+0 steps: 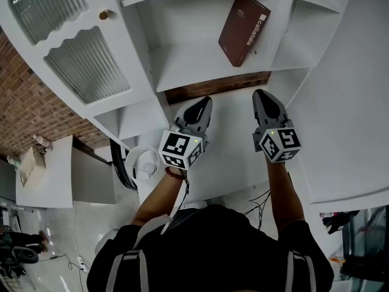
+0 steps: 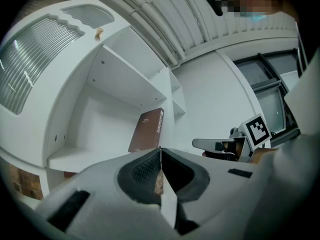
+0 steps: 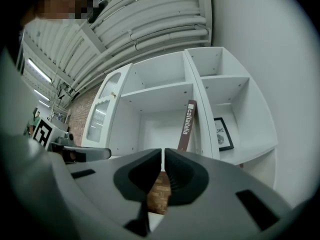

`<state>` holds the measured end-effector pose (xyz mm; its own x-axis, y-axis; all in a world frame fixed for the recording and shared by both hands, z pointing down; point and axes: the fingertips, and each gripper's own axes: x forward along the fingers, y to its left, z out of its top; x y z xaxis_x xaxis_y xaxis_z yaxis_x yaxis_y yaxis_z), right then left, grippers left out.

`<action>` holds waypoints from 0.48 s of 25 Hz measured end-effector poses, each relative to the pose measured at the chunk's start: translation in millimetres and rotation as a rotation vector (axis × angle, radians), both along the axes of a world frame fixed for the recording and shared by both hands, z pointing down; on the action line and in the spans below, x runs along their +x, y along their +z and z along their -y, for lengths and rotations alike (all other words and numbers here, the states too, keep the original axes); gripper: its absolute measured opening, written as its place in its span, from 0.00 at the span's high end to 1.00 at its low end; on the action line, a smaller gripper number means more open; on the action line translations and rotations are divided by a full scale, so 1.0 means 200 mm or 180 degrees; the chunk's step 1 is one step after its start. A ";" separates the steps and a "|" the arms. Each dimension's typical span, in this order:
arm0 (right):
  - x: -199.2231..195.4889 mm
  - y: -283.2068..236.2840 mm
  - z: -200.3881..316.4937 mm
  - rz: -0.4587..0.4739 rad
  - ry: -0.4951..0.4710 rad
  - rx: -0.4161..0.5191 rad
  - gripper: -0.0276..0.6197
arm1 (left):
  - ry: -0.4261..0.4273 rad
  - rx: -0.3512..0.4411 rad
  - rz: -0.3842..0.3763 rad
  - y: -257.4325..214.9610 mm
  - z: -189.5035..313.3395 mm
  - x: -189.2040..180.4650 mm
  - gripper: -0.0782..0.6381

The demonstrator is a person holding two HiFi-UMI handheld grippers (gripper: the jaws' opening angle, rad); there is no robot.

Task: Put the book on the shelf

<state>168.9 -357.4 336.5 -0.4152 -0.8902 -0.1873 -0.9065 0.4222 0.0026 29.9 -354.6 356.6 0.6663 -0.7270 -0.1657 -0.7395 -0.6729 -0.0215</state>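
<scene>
Book (image 1: 243, 29) leans tilted on the shelf (image 1: 188, 62), ahead of and above both grippers; left gripper (image 1: 203, 104) clenched on nothing; right gripper (image 1: 262, 97) clenched, empty, apart from it.

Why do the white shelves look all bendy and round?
Left gripper view: the wide lens bends the shelf and leaves black corners. Right gripper view: same bulge, though the book looks sharp. Head view: milder bending, evenly lit.
</scene>
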 end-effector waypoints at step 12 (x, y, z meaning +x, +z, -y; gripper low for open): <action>0.07 0.04 -0.16 0.0046 0.0060 0.0044 0.90 | 0.0052 -0.0050 0.0054 0.11 -0.07 -0.03 0.86</action>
<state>183.7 -326.0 343.9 -0.3956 -0.8951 -0.2055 -0.9142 0.4052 -0.0049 24.4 -341.1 379.0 0.6807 -0.7185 -0.1430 -0.7281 -0.6851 -0.0234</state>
